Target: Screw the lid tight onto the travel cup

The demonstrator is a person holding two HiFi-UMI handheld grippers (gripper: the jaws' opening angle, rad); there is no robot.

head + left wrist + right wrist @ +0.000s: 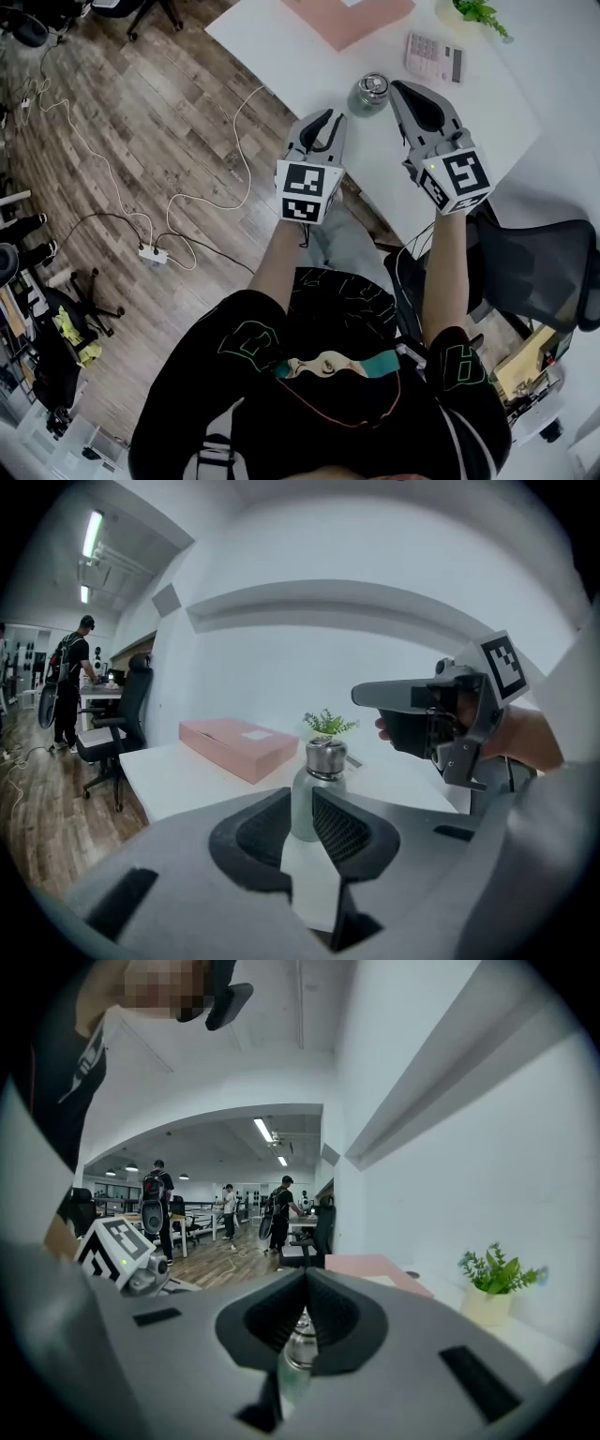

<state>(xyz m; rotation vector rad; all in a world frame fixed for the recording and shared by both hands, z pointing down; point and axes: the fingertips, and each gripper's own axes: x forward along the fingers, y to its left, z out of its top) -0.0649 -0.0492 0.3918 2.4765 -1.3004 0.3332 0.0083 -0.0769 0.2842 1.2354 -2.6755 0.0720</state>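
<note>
A pale green travel cup [371, 94] with a silver lid stands upright on the white table [281, 56]. My left gripper [335, 116] hovers just in front of it and to its left, apart from it. In the left gripper view its jaws [302, 797] stand slightly open, nothing between them, and the cup [324, 759] shows through the gap beyond the tips. My right gripper [399, 87] hangs close beside the cup's right. Its jaws [305, 1275] are shut and empty, and the cup [298, 1349] shows below them.
A pink box [347, 19] lies at the table's far side, with a calculator [434, 58] and a small potted plant [478, 14] to the right. Cables and a power strip [153, 253] lie on the wood floor at left. A dark office chair [544, 272] stands at right.
</note>
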